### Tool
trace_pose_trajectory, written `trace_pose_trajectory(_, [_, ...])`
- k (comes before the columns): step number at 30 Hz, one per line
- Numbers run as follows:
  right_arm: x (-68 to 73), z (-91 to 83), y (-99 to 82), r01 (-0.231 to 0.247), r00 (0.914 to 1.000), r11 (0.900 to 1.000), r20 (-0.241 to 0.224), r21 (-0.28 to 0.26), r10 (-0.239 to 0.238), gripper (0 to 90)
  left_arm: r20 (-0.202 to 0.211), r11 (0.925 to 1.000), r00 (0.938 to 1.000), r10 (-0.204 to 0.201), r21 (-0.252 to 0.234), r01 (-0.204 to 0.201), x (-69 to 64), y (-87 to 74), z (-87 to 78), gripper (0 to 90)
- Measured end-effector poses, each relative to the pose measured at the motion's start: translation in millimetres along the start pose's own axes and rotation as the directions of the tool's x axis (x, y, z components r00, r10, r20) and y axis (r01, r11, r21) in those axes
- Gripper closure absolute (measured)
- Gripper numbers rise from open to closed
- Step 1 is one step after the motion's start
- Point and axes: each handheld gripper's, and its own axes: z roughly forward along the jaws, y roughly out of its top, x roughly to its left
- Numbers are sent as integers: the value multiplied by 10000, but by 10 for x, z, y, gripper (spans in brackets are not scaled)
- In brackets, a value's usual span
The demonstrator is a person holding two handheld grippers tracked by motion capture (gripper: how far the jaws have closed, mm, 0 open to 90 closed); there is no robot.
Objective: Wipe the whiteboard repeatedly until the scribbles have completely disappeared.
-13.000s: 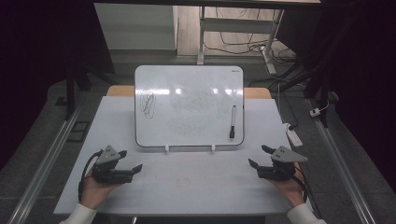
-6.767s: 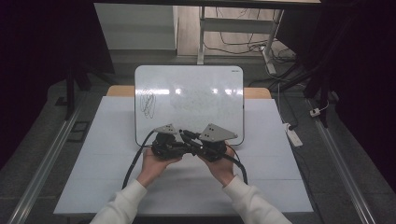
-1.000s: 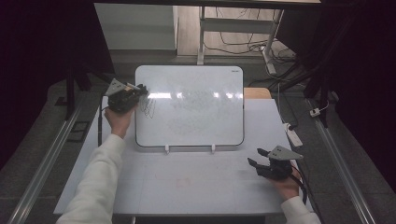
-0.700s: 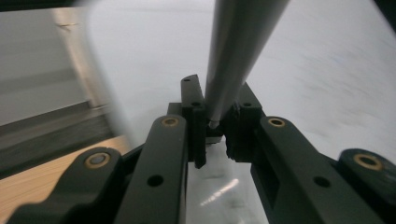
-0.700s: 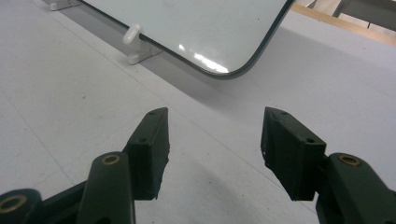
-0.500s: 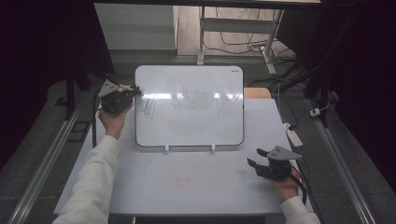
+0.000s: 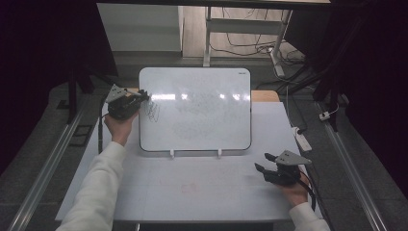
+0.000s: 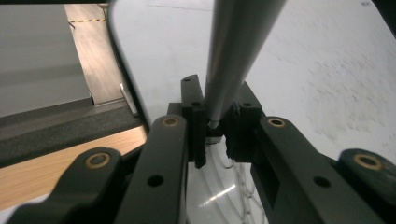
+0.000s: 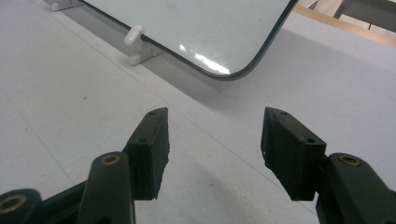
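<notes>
Whiteboard [image 7: 195,109]: stands tilted on two small white feet at the far middle of the table [image 7: 192,187]. We count one dark scribble [image 7: 153,110] near its left edge and faint smeared traces over its middle; the rest of the face is bare.

Marker [image 8: 238,51]: a grey barrel clamped between the jaws of the left gripper [image 7: 140,96], which we hold up at the board's upper-left edge, tip end toward the scribble. In the left gripper view the barrel rises past the jaws and across the board's white face. Whether the tip touches the board we cannot tell.

Right gripper [image 7: 262,162]: resting low on the table near the board's lower-right corner, jaws apart with nothing between them, well clear of the work.

Progress, as we judge it: the marker is in hand and brought to the board, with one patch of marks in place; the work on the board's left part looks under way, and most of the surface is left.

Containers: we list no tray, cup or box on the table.
</notes>
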Motion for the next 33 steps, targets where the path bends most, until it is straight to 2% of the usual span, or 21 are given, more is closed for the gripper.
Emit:
trace_pose_trajectory(2, [3, 5, -2, -12, 10000, 10000, -1, 46, 12, 418, 312, 10000, 9995, -36, 8, 35, -78, -40, 36, 785])
trace_pose_trajectory(6, [11, 15, -3, 17, 10000, 10000, -27, 76, -16, 418, 1007, 9994, 9945, 278, 166, -297, -318, -140, 131, 785])
trace_pose_trajectory(8, [10, 16, -5, 0, 10000, 10000, -25, 86, 0, 417, 987, 9980, 9936, 558, 237, -584, -364, -142, 134, 785])
trace_pose_trajectory(9, [6, 17, -5, 12, 10000, 10000, -20, 80, -12, 417, 932, 9976, 9937, 622, 252, -648, -346, -129, 125, 785])
trace_pose_trajectory(11, [4, 15, -5, 7, 10000, 10000, -13, 83, -7, 417, 498, 9983, 9972, 558, 145, -565, -248, -96, 72, 785])
trace_pose_trajectory(13, [7, 9, -4, -10, 10000, 10000, -10, 88, 10, 418, 147, 9999, 9998, 166, 11, -166, -104, -64, 12, 785])
trace_pose_trajectory(15, [8, 7, -2, 11, 10000, 10000, -4, 77, -11, 417, 82, 10000, 9999, -91, -33, 92, -50, -54, -12, 785])
trace_pose_trajectory(16, [7, 8, -2, -9, 10000, 10000, 0, 73, 9, 417, 96, 10000, 9999, -52, -3, 52, -79, -61, -6, 785])
trace_pose_trajectory(18, [9, 14, -2, 9, 10000, 10000, -15, 82, -9, 417, 555, 9996, 9982, 221, 181, -231, -223, -107, 55, 785])
trace_pose_trajectory(21, [11, 23, -3, 57, 10000, 9999, -20, 94, -57, 417, 1014, 9962, 9920, 754, 354, -793, -435, -181, 132, 785])
trace_pose_trajectory(22, [13, 23, -3, 48, 10000, 9999, -19, 98, -47, 417, 973, 9941, 9905, 971, 381, -1012, -463, -182, 135, 785])
trace_pose_trajectory(24, [13, 16, -3, 29, 10000, 9999, -17, 105, -28, 417, 879, 9933, 9905, 1058, 374, -1094, -416, -162, 115, 785])
trace_pose_trajectory(26, [13, 6, 0, 33, 10000, 10000, 7, 84, -33, 417, 466, 9951, 9946, 923, 301, -937, -266, -118, 55, 785])
trace_pose_trajectory(27, [10, 3, 2, 79, 10000, 9999, 21, 76, -79, 416, 157, 9977, 9978, 651, 191, -654, -142, -87, 4, 785])
trace_pose_trajectory(29, [7, -4, 3, 18, 10000, 10000, 31, 52, -18, 416, -102, 9999, 9998, 154, 49, -154, 20, -54, -68, 785])
trace_pose_trajectory(31, [9, 2, 4, 40, 10000, 10000, 15, 45, -40, 417, -92, 10000, 10000, -11, 9, 11, 51, -61, -85, 785])
trace_pose_trajectory(32, [13, 7, 5, 48, 10000, 10000, -10, 70, -48, 416, -98, 10000, 9999, 40, 24, -40, 22, -73, -78, 785])
trace_pose_trajectory(33, [16, 13, 6, 85, 10000, 9999, -34, 76, -85, 416, 77, 10000, 10000, 56, 61, -56, -22, -90, -59, 785])
